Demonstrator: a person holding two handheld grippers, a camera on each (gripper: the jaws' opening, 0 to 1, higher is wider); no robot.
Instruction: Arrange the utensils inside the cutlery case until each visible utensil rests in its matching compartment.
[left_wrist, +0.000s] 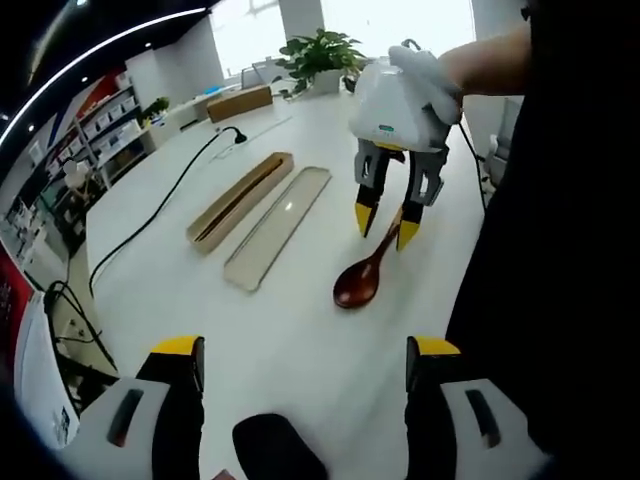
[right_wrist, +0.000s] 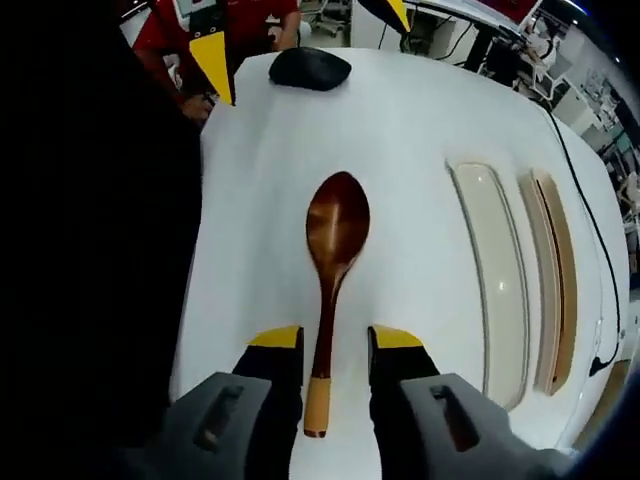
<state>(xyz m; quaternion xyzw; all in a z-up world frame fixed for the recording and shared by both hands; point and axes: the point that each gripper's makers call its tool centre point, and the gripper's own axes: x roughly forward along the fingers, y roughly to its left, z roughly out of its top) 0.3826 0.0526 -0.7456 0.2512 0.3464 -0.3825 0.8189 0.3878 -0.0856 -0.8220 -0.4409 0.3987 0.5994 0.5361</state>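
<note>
Spoon: flat on white table, beside the case tray.
Axis: handle toward right gripper, bowl away.
Right gripper: spread, straddling handle.
Left gripper: spread, empty.

A potted plant, cardboard box and black cable lie on the white table.

The spoon is dark red-brown with a tan tip. The bench is white. The case is beige.
</note>
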